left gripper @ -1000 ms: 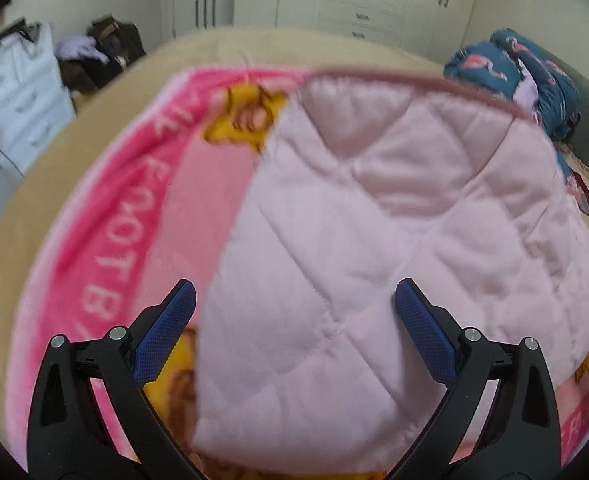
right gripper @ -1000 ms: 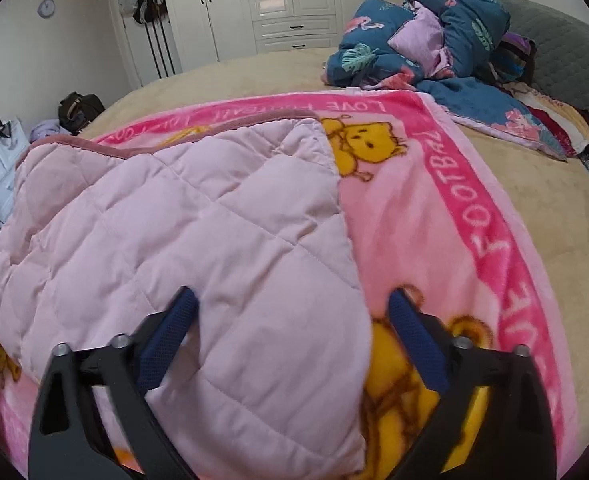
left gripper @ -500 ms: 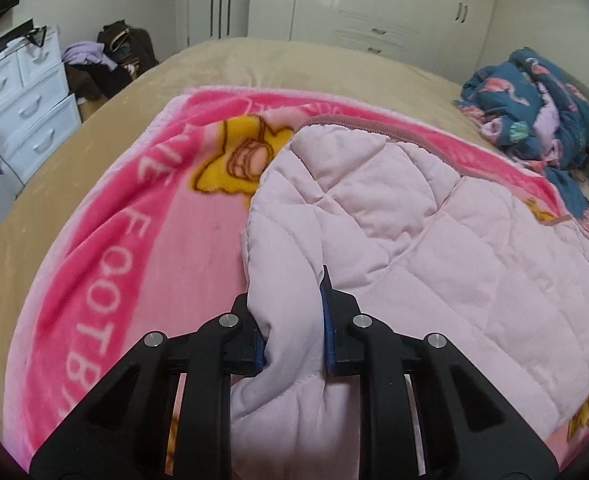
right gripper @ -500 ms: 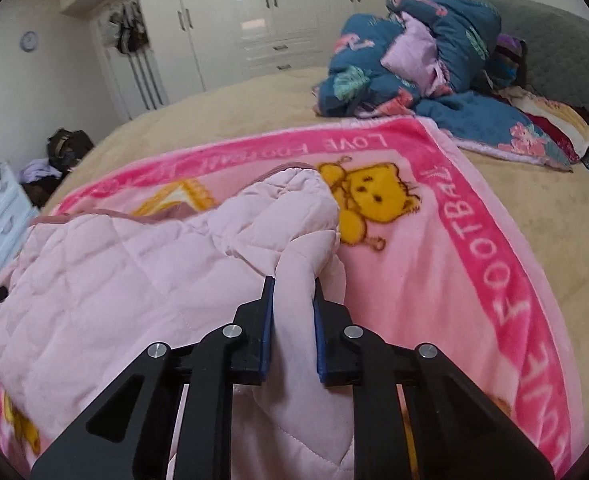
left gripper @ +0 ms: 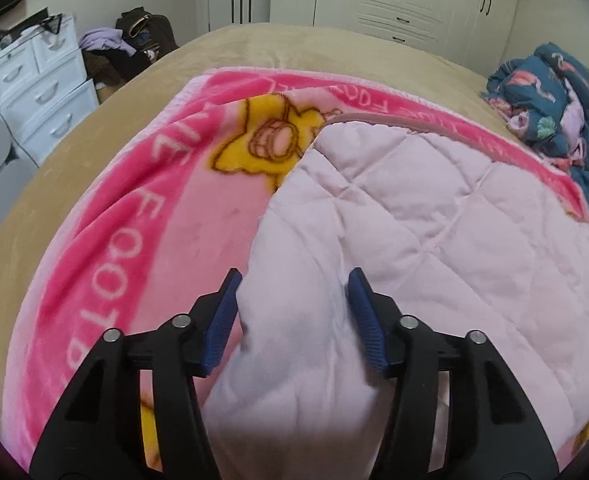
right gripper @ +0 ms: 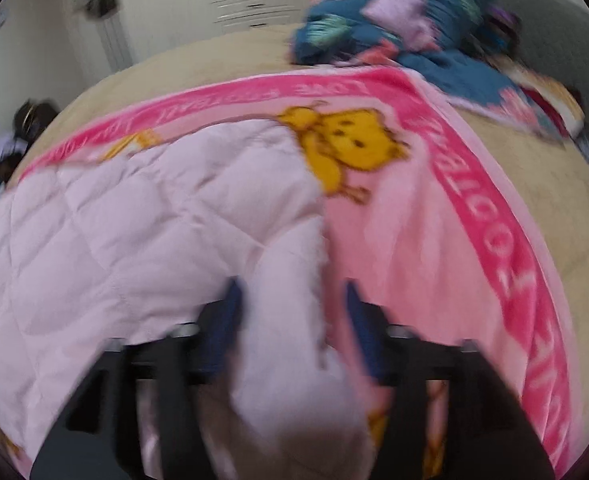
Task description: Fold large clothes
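Both the left gripper [left gripper: 294, 312] and right gripper [right gripper: 290, 320] have just been opening, jaws parted around the pale pink quilted garment [left gripper: 434, 240] at frame centre, atop a pink blanket [left gripper: 134, 240] lettered "FOOTBALL" (partly blurred).

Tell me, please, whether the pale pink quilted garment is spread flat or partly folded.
Partly folded: the quilted garment lies on the pink blanket, its near edge bunched into a raised roll between the left gripper's open fingers.
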A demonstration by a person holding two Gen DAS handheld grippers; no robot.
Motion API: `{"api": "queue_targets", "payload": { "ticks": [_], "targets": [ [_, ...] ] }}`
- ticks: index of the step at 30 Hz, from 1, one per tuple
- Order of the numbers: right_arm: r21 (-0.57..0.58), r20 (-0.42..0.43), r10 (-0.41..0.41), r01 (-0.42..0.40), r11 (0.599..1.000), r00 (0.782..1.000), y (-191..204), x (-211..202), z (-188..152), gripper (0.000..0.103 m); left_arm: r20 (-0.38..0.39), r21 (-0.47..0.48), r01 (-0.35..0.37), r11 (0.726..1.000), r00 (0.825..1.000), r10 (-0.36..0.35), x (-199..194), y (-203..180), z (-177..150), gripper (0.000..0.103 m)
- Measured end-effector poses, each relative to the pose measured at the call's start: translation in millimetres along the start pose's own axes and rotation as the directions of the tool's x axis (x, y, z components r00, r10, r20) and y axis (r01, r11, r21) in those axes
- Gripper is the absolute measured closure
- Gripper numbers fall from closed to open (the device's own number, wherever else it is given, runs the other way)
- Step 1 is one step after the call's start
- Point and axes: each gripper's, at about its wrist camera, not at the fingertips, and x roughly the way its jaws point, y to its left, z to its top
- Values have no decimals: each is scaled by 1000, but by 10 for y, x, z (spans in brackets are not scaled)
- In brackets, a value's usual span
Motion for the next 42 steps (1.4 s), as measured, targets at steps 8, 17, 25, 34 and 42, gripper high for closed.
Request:
{"api": "queue_targets", "payload": {
  "ticks": [8, 17, 25, 34, 42],
  "targets": [
    [26, 126, 134, -139, 990, 983, -138, -809, -251, 6, 83, 34, -10, 999, 997, 7, -619, -32, -137, 9],
    [61, 184, 199, -214, 975, 962, -276, -1480, -640, 4, 116, 35, 5, 999, 993, -9, -1093, -59, -351, 9],
    [64, 190, 221, -237, 969, 957, -287, -1705, -929, 4, 124, 39, 2, 999, 992, -7, -1297, -55, -563, 9],
    [149, 155, 194, -217, 965, 969, -365, -1646, -1250, 4, 42, -18, 65, 998, 997, -65, -1215, -28, -869, 9],
    [250, 116, 206, -229, 941, 972, -361, -1411, -1468, 4, -85, -253, 222, 942, 964, -250, -780, 102, -1160, 9]
  ]
}}
